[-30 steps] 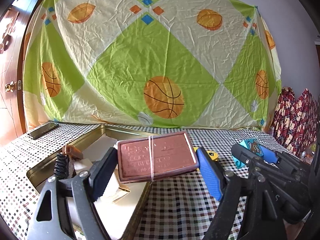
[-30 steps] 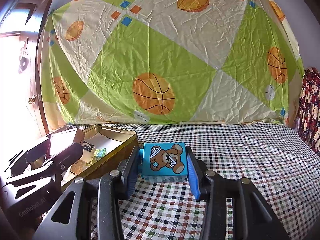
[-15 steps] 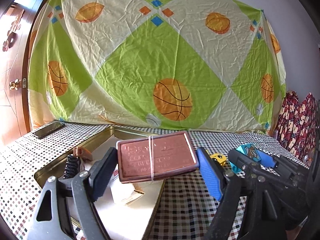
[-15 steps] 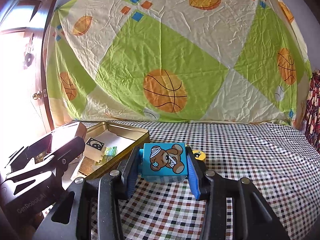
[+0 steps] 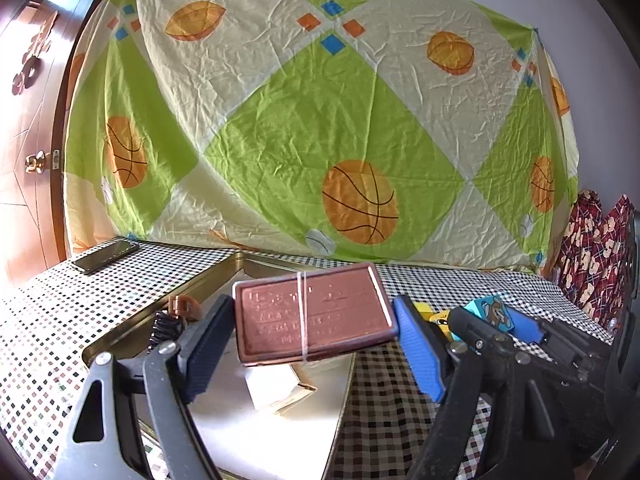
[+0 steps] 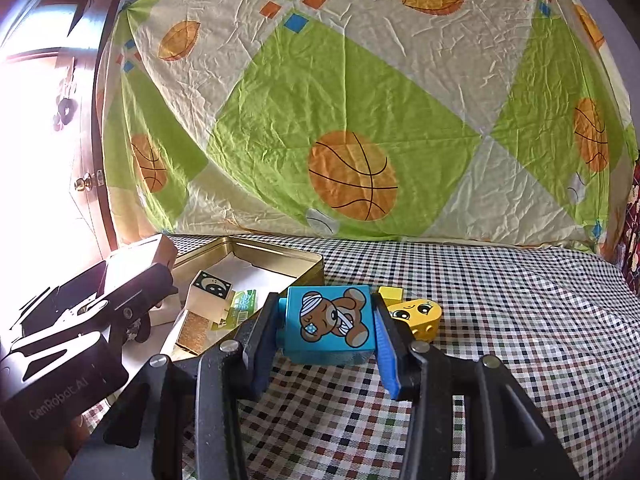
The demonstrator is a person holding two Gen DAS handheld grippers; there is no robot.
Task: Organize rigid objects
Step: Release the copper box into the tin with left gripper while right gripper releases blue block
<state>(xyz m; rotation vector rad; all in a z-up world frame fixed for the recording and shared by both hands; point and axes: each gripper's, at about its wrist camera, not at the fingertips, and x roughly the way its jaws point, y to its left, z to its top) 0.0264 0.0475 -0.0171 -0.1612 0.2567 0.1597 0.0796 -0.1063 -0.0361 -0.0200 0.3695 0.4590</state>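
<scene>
My left gripper (image 5: 316, 334) is shut on a flat brown case (image 5: 312, 316) with a rubber band around it, held above the open gold tin (image 5: 120, 340). In the right wrist view my right gripper (image 6: 326, 326) is shut on a blue block (image 6: 330, 322) printed with a bandaged bear, just right of the gold tin (image 6: 304, 258). A yellow block (image 6: 416, 314) with a cartoon face lies on the checkered cloth just behind that block. The right gripper with its blue block (image 5: 490, 310) shows at the right of the left wrist view.
Inside the tin lie a brown hair clip (image 5: 182, 306), a black comb-like piece (image 5: 162, 328), a small carton (image 5: 280, 390), a dark moon-print box (image 6: 210, 290) and a green packet (image 6: 240, 304). A phone (image 5: 106, 256) rests at the table's far left. A wooden door (image 5: 24, 140) stands left.
Both grippers have shifted left across the table with their loads still held. The yellow block has come into view behind the blue block.
</scene>
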